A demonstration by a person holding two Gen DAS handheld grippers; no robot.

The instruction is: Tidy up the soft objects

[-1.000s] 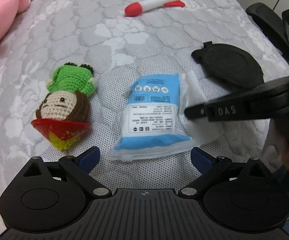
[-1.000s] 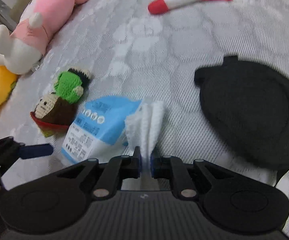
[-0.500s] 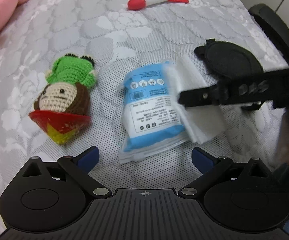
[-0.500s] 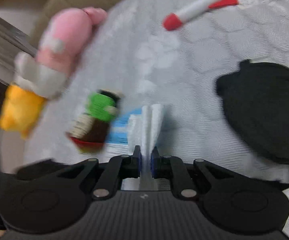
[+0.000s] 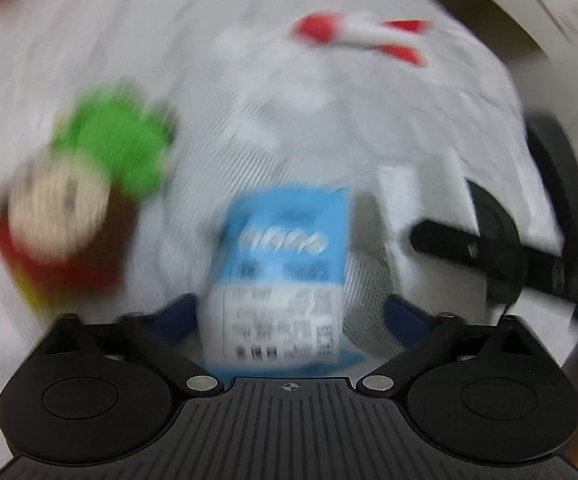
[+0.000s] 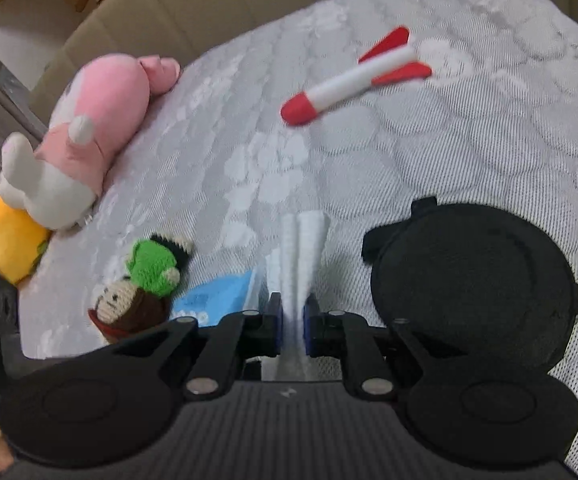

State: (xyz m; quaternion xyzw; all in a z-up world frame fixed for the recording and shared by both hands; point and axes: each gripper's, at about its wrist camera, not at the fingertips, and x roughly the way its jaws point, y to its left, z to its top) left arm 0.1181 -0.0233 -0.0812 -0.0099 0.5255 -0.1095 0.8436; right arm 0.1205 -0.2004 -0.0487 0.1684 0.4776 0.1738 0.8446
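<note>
Right wrist view: the right gripper (image 6: 292, 330) has its fingers pinched on a folded white cloth (image 6: 303, 254), lifted over the quilted bed (image 6: 469, 128), between the blue packet (image 6: 217, 300) and black pad (image 6: 473, 276). Beyond the packet – crochet doll (image 6: 141, 294), red-white rocket (image 6: 353, 78). Left gripper (image 5: 289, 316) fingers spread wide around the packet – blurred.

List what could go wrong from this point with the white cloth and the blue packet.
1. The right tongs pinch only the lower end of the folded white cloth, so it may slip out or unfold.
2. The open left tongs straddle the blue packet; the left view is heavily blurred, so they could close off-centre or nudge the crochet doll beside it.
</note>
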